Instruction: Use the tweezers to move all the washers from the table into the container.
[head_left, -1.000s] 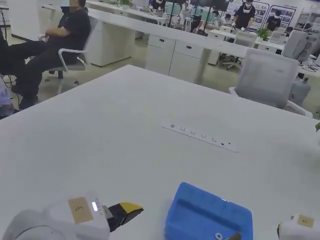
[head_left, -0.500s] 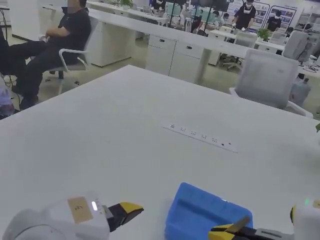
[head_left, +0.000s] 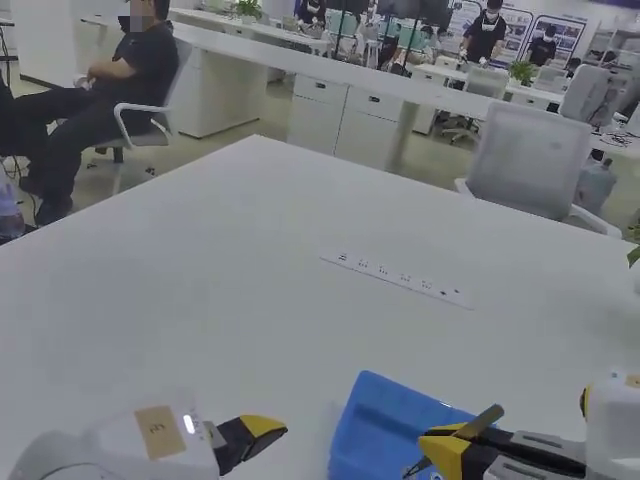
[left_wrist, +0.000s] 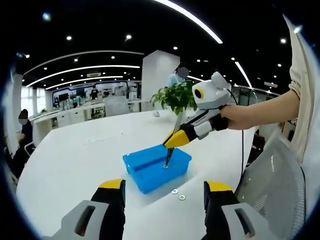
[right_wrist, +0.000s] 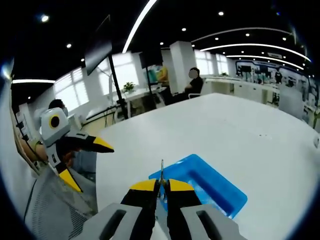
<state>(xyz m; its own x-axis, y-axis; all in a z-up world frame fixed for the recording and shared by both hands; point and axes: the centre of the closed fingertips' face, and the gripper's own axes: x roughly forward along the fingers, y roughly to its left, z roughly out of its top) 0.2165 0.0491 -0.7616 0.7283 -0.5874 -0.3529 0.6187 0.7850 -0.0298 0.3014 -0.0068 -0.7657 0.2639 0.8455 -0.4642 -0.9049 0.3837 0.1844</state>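
The blue container (head_left: 380, 412) sits near the table's front edge. My right gripper (head_left: 440, 452) hovers at its right side, shut on the tweezers (head_left: 486, 418). In the left gripper view the tweezers (left_wrist: 167, 155) point down into the container (left_wrist: 150, 180), tip near its floor. Two washers (left_wrist: 178, 194) lie on the table just in front of it. My left gripper (left_wrist: 165, 186) stands open and holds nothing, short of the container; in the head view it (head_left: 255, 436) is at the container's left. In the right gripper view the jaws (right_wrist: 161, 186) clamp the tweezers (right_wrist: 161, 172) above the container (right_wrist: 220, 172).
A strip of sockets (head_left: 400, 272) is set into the white table (head_left: 200, 280) beyond the container. A grey chair (head_left: 530, 160) stands at the far right edge, and a seated person (head_left: 110, 90) is off the far left. A potted plant (left_wrist: 175, 97) stands on the table.
My right gripper has come up and leftward over the container's right side with the tweezers. The left gripper has stayed put. The head camera has shifted slightly.
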